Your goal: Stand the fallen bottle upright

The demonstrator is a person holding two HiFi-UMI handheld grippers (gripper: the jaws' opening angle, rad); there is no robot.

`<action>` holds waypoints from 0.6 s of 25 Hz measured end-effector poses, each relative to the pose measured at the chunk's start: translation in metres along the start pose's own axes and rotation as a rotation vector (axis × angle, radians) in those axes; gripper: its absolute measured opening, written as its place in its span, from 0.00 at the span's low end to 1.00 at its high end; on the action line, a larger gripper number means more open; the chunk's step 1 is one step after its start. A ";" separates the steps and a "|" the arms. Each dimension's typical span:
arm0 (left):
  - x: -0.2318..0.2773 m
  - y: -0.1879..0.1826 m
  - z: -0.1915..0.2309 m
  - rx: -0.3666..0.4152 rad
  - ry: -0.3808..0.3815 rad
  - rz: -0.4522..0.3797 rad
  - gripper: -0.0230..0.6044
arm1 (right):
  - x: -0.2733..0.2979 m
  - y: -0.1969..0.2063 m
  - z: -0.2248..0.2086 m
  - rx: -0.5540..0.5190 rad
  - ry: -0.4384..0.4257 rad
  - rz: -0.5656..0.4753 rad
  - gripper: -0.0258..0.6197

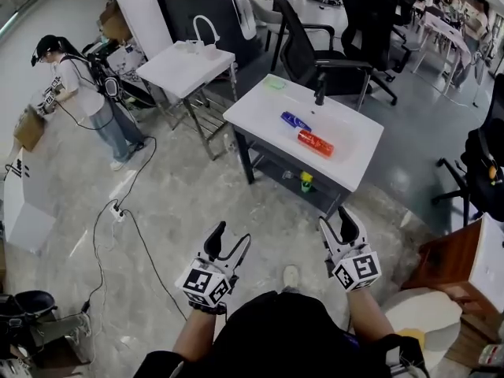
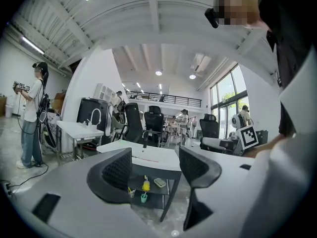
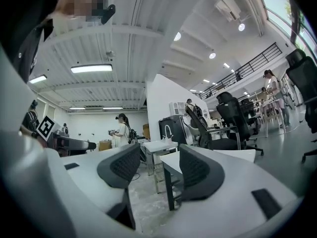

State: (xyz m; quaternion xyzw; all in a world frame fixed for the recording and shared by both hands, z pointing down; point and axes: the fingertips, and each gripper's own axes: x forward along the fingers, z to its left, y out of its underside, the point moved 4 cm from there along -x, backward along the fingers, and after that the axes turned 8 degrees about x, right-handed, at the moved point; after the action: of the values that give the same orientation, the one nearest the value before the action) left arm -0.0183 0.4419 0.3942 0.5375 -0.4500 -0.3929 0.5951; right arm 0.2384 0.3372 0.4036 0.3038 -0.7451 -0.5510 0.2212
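Two bottles lie on their sides on the white sink-top table [image 1: 358, 136] ahead of me: a blue one [image 1: 295, 121] and, nearer, a red one [image 1: 315, 142]. A black faucet [image 1: 320, 90] stands behind them. My left gripper [image 1: 231, 235] and right gripper [image 1: 337, 225] hover over the floor well short of the table, both open with nothing between the jaws. In the left gripper view the left gripper [image 2: 156, 170] points level at the table [image 2: 148, 155]. In the right gripper view the right gripper [image 3: 151, 170] frames the table's corner [image 3: 218, 157]. Neither bottle shows in either gripper view.
A green pad [image 1: 274, 83] lies at the table's far corner; a yellow-green item [image 1: 305, 181] sits on its lower shelf. A second sink table [image 1: 185, 65] stands to the left, beside a person [image 1: 83, 93]. Cables [image 1: 118, 211] cross the floor. Office chairs [image 1: 315, 46] stand behind; a wooden cabinet [image 1: 457, 266] is at right.
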 end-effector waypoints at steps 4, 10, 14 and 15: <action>0.046 -0.014 0.006 0.006 -0.011 -0.001 0.52 | 0.031 -0.009 -0.035 0.014 -0.026 -0.007 0.41; 0.101 -0.018 -0.001 -0.029 -0.008 -0.001 0.52 | 0.048 -0.021 -0.090 0.023 0.001 0.003 0.41; 0.124 -0.012 -0.002 -0.037 0.001 0.028 0.52 | 0.053 -0.020 -0.118 0.025 0.025 0.016 0.41; 0.129 -0.011 -0.001 -0.037 0.004 0.035 0.52 | 0.054 -0.020 -0.122 0.026 0.033 0.019 0.41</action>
State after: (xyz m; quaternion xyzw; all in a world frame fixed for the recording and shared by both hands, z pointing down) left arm 0.0196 0.3185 0.3979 0.5191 -0.4509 -0.3896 0.6127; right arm 0.2849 0.2116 0.4198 0.3088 -0.7512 -0.5341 0.2347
